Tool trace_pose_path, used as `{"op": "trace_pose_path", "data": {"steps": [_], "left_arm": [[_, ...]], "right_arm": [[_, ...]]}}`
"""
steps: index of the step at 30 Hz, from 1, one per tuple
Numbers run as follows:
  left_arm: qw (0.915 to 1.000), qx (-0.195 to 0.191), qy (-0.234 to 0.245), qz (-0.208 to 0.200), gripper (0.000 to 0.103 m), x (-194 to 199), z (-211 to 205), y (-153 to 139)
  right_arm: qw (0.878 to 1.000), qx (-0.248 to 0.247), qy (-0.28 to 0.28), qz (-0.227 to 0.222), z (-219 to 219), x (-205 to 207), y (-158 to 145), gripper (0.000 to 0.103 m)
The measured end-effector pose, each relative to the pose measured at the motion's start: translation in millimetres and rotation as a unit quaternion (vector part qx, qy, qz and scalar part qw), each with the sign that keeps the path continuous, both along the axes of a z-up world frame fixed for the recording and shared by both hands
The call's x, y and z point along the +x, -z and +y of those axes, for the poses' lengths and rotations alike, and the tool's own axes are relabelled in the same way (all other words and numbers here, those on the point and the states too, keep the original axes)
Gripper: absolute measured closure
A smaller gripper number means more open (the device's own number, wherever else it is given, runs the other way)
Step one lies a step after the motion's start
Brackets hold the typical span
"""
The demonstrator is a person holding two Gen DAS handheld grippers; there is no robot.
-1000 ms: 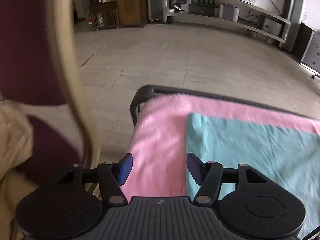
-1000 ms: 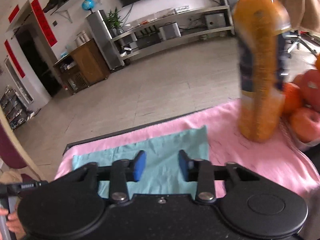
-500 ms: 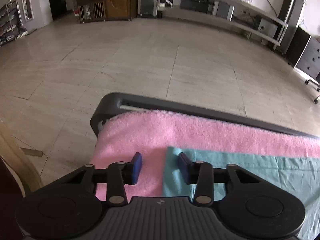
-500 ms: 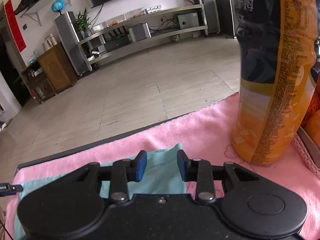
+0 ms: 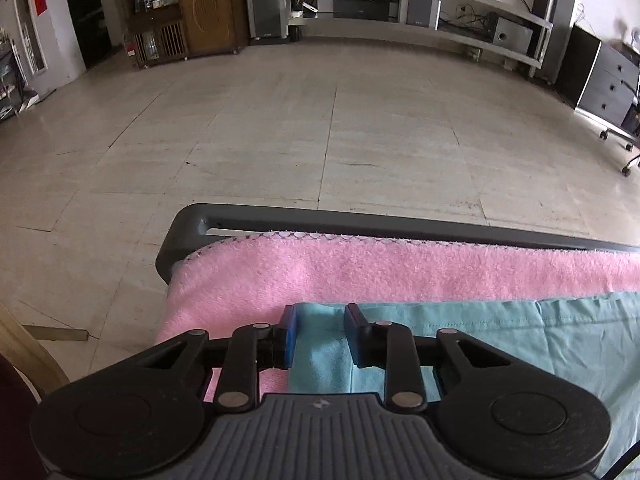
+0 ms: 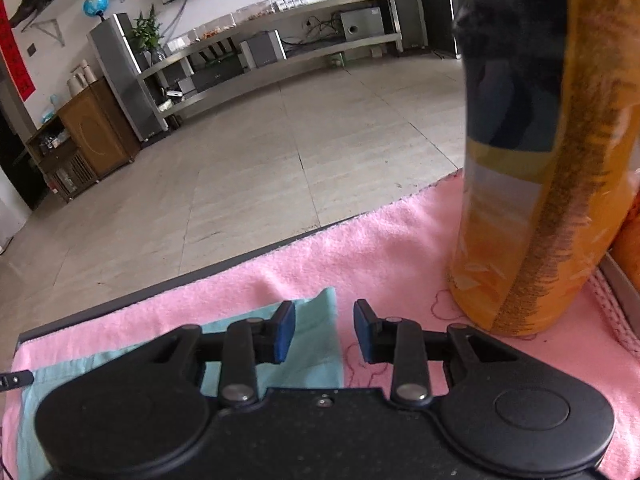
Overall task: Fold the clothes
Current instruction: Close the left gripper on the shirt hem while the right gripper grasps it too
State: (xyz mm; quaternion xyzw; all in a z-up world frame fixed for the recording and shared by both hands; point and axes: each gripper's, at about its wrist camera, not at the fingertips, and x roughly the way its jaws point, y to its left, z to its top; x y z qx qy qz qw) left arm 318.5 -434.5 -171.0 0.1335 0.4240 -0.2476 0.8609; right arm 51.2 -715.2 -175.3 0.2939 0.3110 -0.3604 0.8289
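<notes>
A teal cloth point(image 5: 500, 344) lies flat on a pink towel point(image 5: 400, 272) that covers the table. My left gripper point(image 5: 320, 330) is low over the cloth's far left corner. Its jaws are closing, with the corner slightly bunched between the blue pads point(image 5: 289, 334), which do not press it. In the right wrist view the teal cloth point(image 6: 316, 320) ends in its far right corner. That corner lies between the pads of my right gripper point(image 6: 324, 332), which is open and a moderate gap wide. The cloth's edge runs just left of the right pad point(image 6: 362, 334).
A tall orange bottle point(image 6: 532, 200) stands on the towel close to the right of my right gripper. Behind it are a tray rim point(image 6: 616, 280) and orange fruit point(image 6: 630, 236). The dark table frame point(image 5: 240, 220) edges the far side, tiled floor beyond. A wooden chair point(image 5: 24, 344) stands at left.
Both grippers came down and forward onto the teal cloth's far corners. The left jaws narrowed around the left corner. The right gap stayed the same and the bottle looms closer.
</notes>
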Motion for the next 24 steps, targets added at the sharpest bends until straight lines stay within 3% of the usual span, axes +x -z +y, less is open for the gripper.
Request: {"op": "trace_pose_path", "data": {"steps": [2, 3, 4, 6, 10, 14, 19, 24], "left_arm": [[1.0000, -0.001, 0.002, -0.005, 0.087, -1, -1, 1], [1.0000, -0.001, 0.001, -0.009, 0.102, -2, -2, 1], [0.9999, 0.001, 0.000, -0.013, 0.101, -3, -3, 1], [0.9998, 0.005, 0.000, -0.021, 0.102, -4, -7, 1], [0.9988, 0.002, -0.010, -0.048, 0.102, -10, -3, -10], [0.9966, -0.006, -0.019, -0.079, 0.102, -27, 9, -36], [0.9919, -0.021, -0.016, -0.124, 0.102, -66, 34, -86], [0.9899, -0.053, -0.031, -0.128, 0.102, -117, 77, -130]], "right_arm": [[1.000, 0.007, 0.004, 0.000, -5, 4, 4, 0.071], [1.000, 0.010, 0.006, 0.001, -6, 6, 6, 0.072], [1.000, 0.012, 0.008, 0.002, -8, 7, 9, 0.076], [1.000, 0.016, 0.004, -0.001, -10, 11, 12, 0.098], [1.000, -0.016, -0.016, -0.014, 4, 9, 1, 0.100], [0.998, -0.050, -0.037, -0.026, 25, -2, -31, 0.101], [0.997, -0.056, -0.034, -0.044, 44, -37, -83, 0.101], [0.995, -0.071, -0.033, -0.064, 79, -94, -144, 0.101]]}}
